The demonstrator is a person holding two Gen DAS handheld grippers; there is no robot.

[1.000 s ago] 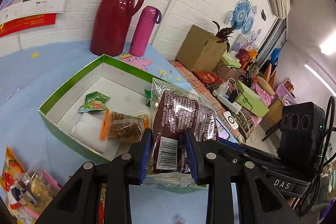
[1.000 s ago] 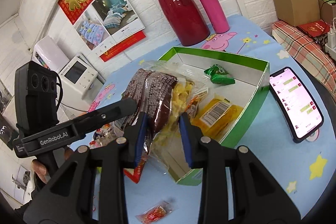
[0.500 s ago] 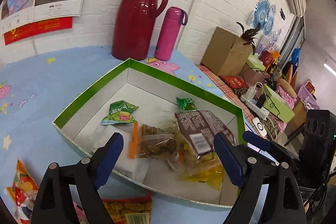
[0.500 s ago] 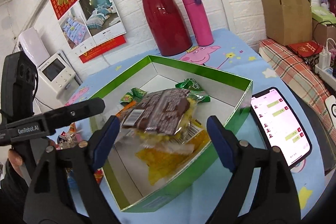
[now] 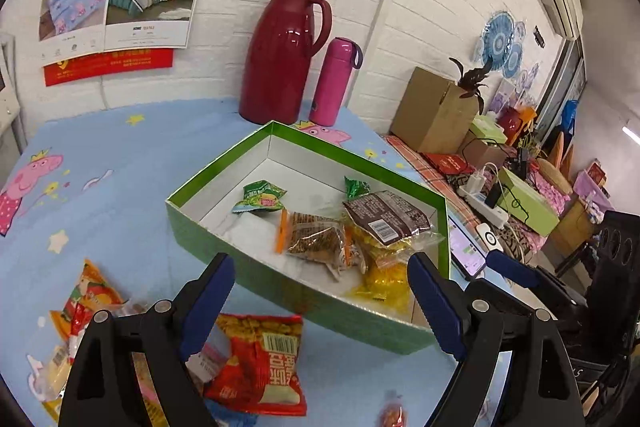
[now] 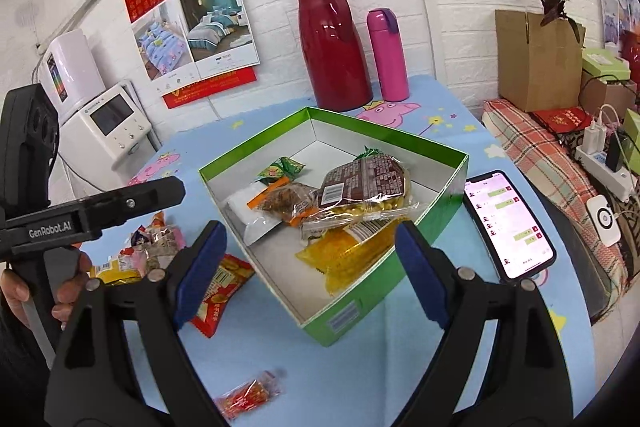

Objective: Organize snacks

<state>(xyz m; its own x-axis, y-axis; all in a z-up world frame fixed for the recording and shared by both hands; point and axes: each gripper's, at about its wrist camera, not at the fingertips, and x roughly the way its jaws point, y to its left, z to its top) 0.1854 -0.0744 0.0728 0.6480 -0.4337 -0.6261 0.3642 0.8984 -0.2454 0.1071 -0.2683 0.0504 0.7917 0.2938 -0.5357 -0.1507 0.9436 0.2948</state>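
Both grippers are over the near side of the blue cartoon-print tablecloth (image 5: 132, 163), aimed at the green-rimmed box (image 5: 224, 171). Left gripper (image 5: 320, 303): jaws spread wide, nothing between them; the blue pads frame the near wall of the box. Right gripper (image 6: 310, 267): jaws likewise spread wide and empty, framing the box's near corner. The brown snack packet (image 6: 362, 181) with a barcode label lies inside the box, beyond both grippers' tips and touching neither; it rests on top of a clear bag of yellow pieces (image 6: 360, 209), which overlaps a yellow packet (image 6: 344, 253) on the box floor. Just beside these lies an orange-edged packet of brown snack (image 5: 314, 239), partly over a white packet (image 6: 244, 205). Two small green wrappers sit farther back in the box: one (image 5: 260, 195) near its left wall, the other (image 5: 354, 187) behind the brown packet. Outside the box, a red snack bag (image 5: 260, 363) lies on the cloth below the left gripper's left finger, beside a loose pile of mixed packets (image 5: 80, 315) at the cloth's edge. A small red wrapped candy (image 6: 248, 395) lies alone on the cloth below the right gripper. A smartphone (image 6: 508, 223), screen lit, lies just right of the box. A dark red thermos jug (image 5: 284, 55) and pink bottle (image 5: 334, 83) stand upright by the wall behind the box. A hand (image 6: 60, 295) grips the left tool's handle.
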